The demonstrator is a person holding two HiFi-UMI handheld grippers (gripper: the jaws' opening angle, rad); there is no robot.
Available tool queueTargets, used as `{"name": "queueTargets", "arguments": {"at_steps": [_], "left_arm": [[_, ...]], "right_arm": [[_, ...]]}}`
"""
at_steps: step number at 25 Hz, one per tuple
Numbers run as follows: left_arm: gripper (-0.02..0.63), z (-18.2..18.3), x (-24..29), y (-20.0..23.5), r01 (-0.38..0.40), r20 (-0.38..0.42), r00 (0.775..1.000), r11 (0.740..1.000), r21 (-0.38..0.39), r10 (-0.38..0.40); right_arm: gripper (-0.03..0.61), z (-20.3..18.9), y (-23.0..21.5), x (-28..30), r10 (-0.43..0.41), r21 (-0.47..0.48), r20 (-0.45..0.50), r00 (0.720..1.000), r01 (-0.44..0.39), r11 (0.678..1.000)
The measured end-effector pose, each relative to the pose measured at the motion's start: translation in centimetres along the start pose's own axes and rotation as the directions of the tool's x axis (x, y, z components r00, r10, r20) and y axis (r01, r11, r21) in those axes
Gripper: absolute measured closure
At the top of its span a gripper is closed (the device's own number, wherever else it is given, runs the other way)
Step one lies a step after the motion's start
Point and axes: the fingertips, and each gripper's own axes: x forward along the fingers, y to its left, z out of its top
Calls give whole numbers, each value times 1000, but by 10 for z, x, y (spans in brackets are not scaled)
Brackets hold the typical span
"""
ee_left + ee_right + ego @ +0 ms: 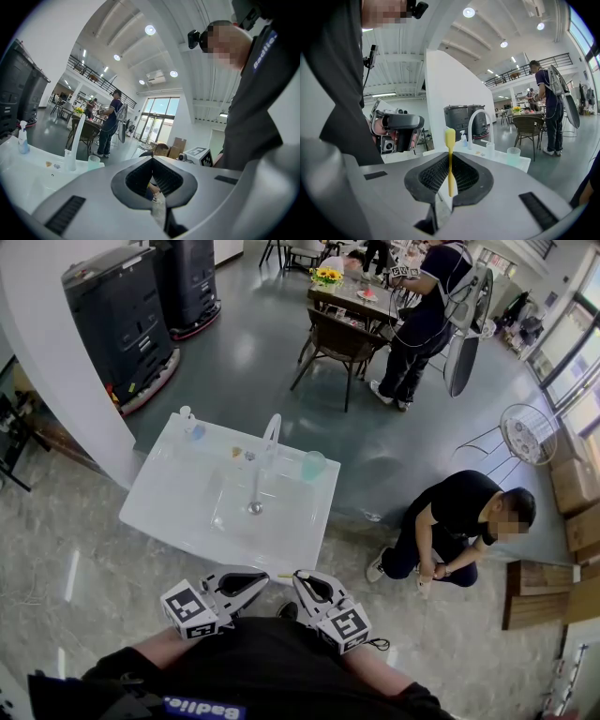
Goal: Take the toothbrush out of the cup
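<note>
The right tool (448, 161) is clenched on the yellow toothbrush (450, 140). The pads pinch the thin handle, so its long axis runs straight up the middle of the right gripper view, crosswise to the jaws, with the head topmost. In the head view this tool (302, 575) sits low at centre, close to the person's body. The left tool (258, 575) is just beside it, jaws together on nothing. The toothbrush is thus already clear of the pale green cup (313, 465). The cup stands well apart, higher in the frame, at the far right of the white sink surface (169, 493), right of the faucet (270, 437). Any set-down would probably fall to the right hand.
</note>
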Motion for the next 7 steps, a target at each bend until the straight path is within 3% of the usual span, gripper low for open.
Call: {"name": "queueTargets", "arguments": {"at_steps": [7], "left_arm": [[604,4,3,-2,9,-1,1000,1000,3,-9]], "right_arm": [[551,-3,-5,-1,-3,-13,18,1000,3,1000]]}}
